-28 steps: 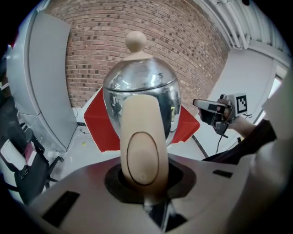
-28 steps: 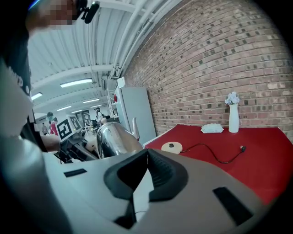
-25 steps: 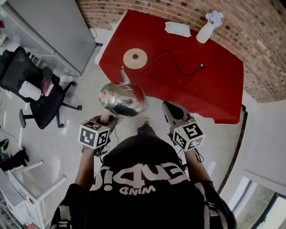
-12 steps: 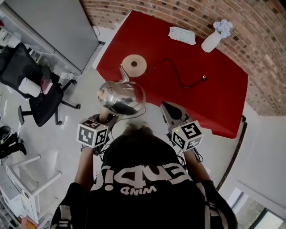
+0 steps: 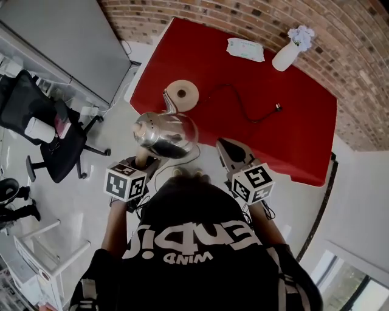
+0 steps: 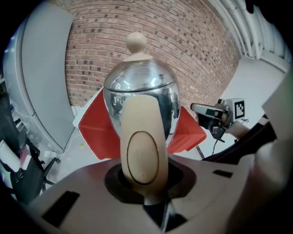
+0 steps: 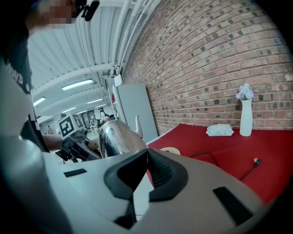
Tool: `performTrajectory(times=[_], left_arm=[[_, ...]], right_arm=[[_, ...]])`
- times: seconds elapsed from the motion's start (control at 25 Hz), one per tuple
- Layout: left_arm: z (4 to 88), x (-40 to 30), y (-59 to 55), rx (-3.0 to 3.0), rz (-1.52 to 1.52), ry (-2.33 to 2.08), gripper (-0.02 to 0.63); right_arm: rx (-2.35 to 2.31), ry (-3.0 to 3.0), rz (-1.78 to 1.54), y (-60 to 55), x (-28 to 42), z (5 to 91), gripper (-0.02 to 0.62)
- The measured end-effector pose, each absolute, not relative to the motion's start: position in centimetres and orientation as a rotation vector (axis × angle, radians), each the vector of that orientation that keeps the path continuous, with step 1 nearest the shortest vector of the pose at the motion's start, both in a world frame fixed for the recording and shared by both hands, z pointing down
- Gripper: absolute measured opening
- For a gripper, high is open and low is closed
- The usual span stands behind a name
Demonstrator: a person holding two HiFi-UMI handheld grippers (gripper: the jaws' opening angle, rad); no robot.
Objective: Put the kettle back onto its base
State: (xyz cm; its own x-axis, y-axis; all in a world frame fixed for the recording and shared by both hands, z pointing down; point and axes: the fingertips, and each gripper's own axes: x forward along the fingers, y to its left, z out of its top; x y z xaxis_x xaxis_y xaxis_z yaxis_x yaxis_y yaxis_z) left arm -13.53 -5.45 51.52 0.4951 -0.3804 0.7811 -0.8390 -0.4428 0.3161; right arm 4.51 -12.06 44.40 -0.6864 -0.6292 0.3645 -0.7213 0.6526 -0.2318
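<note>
Head view steeply down, tool views close along jaws, all sharing kettle (image 5: pixel 165 132), red table (image 5: pixel 285 138)

Office space, brick wall (image 5: pixel 255 13), swivel chair (image 5: pixel 37 124)

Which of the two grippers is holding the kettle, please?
The left gripper, clamped on the kettle by its beige handle; the right gripper is shut and empty.
</note>
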Motion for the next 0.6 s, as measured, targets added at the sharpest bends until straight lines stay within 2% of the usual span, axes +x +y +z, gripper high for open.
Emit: performTrajectory(times=[0.6], left_arm=[[51.8, -13.5, -10.7, 2.071, 0.825, -0.96, 0.066]], right_arm=[[1.17, -2.598, 0.548, -13.7, 5.6, 44.9, 0.023]])
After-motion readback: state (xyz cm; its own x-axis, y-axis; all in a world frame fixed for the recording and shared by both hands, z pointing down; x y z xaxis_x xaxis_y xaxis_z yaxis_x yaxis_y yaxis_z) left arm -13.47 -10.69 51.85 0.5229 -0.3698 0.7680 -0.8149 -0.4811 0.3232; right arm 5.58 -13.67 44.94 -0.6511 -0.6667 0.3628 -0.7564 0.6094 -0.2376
